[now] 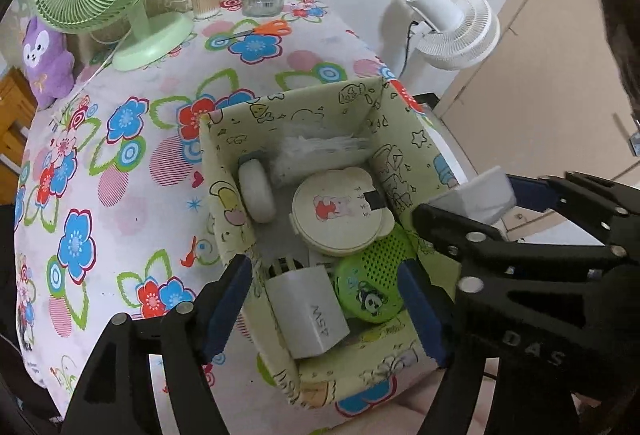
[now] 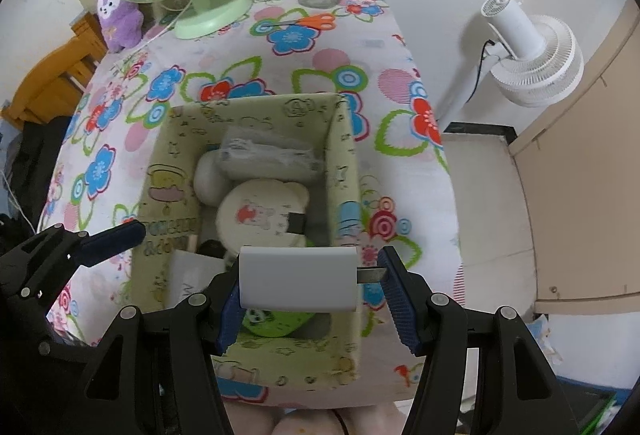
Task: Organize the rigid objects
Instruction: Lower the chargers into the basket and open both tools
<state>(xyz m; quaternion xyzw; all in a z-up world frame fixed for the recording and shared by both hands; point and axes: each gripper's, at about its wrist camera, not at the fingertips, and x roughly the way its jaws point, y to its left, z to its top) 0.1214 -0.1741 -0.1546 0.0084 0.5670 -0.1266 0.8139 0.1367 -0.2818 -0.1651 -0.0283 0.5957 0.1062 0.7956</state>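
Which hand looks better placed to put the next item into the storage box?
Right. The right gripper holds a white charger between its fingers, directly above the patterned storage box. The left gripper stands open and empty over a charger already lying inside.

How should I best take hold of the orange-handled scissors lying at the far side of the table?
Grip the orange-handled scissors across the narrow closed blades just below the handles, coming straight down from above. They lie flat on the flowered tablecloth, so only a top approach gets a finger on each side.
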